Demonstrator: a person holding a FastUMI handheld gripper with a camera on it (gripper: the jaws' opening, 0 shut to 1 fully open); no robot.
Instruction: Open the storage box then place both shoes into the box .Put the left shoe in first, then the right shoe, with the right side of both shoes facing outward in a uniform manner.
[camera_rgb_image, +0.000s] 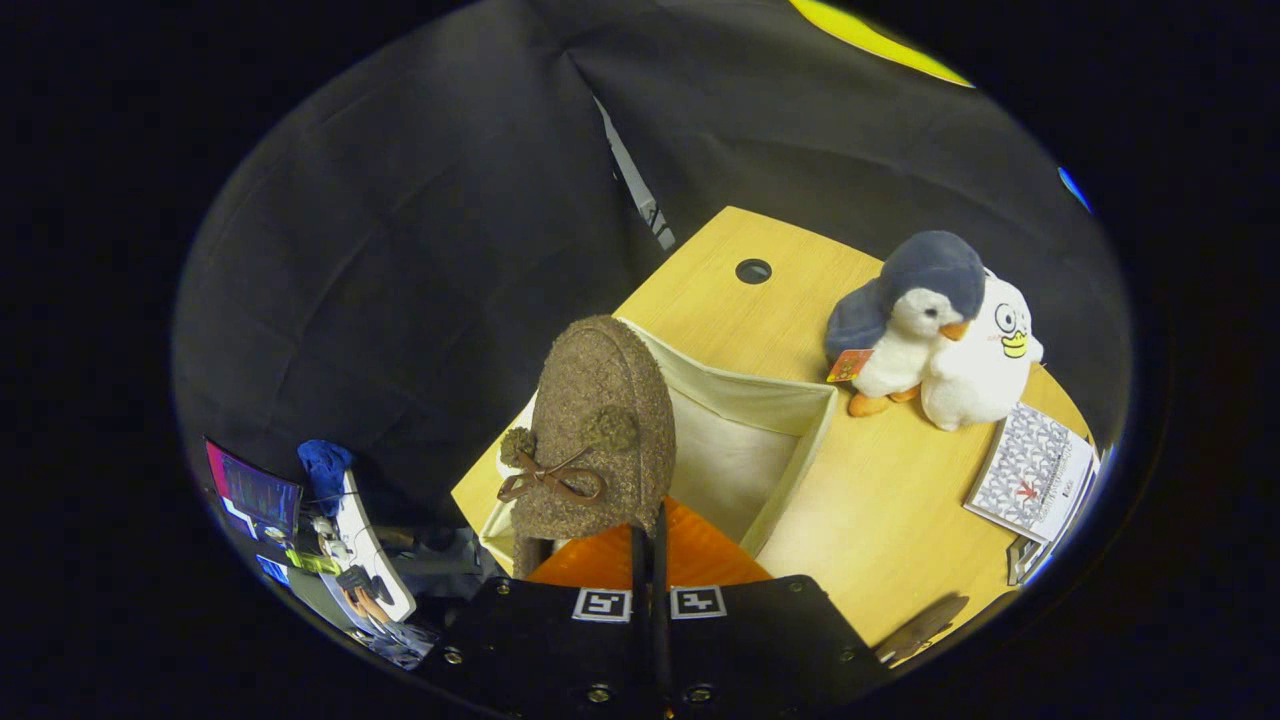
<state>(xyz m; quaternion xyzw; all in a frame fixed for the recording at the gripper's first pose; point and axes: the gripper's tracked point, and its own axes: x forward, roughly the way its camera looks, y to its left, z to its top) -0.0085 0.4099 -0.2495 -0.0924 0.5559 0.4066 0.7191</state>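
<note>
Shoe: a brown woolly shoe with two pompoms and a thin brown bow is hanging toe-up just ahead of the fingers; its orange lining is showing at the heel
Hand-held gripper: the hand-held gripper is pinching the shoe's heel edge, fingers pressed nearly together
Storage box: the open cream fabric storage box is lying beyond the fingers, behind and partly hidden by the shoe; its inside is showing pale
Desk: the wooden desk is carrying the box; a round cable hole is sitting farther beyond
Around: a plush penguin and a white plush duck are standing touching, beyond the box to the right; a patterned booklet is lying near them
</note>
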